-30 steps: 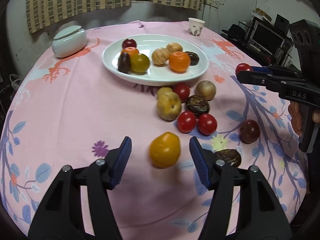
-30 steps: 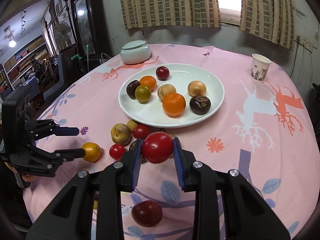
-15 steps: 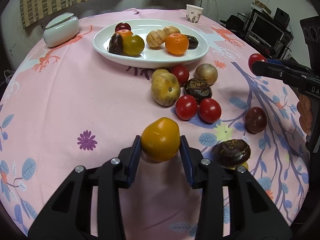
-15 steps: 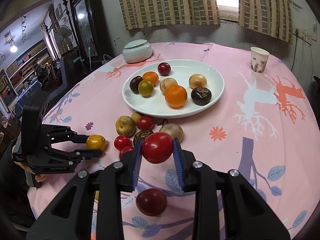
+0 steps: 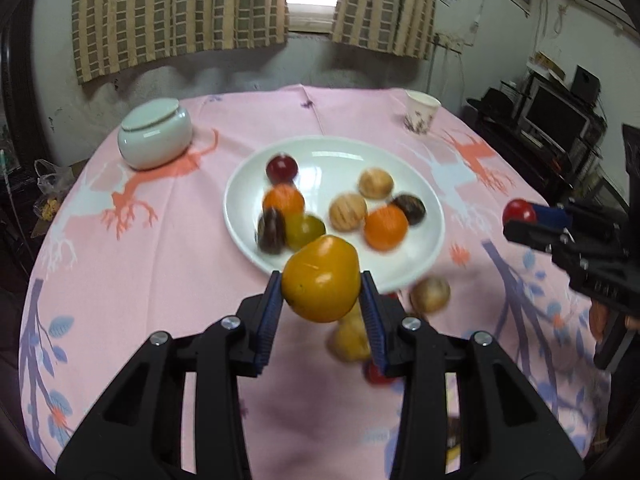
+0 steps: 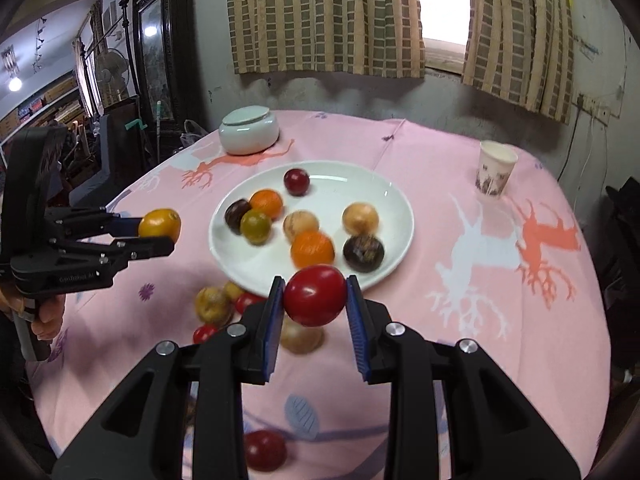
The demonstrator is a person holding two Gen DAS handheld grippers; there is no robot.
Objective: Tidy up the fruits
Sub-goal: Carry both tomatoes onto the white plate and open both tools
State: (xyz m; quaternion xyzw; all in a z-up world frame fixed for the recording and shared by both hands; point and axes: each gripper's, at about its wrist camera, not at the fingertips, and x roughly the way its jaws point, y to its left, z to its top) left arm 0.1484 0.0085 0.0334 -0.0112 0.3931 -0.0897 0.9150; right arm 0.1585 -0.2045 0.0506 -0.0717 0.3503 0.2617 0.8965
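both hands loaded; left gripper (image 5: 321, 285) clenched on the yellow-orange fruit (image 5: 320, 278), right gripper (image 6: 315, 295) clamped on a red tomato (image 6: 315, 294); both held clear above the pink tablecloth (image 5: 168, 248), near the white plate (image 5: 424, 196), presumably to drop in with the rest

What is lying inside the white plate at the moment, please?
The white plate holds eight fruits: two oranges, two tan ones, two dark brown ones, a green one and a dark red one. Its near rim is hidden behind the red tomato.
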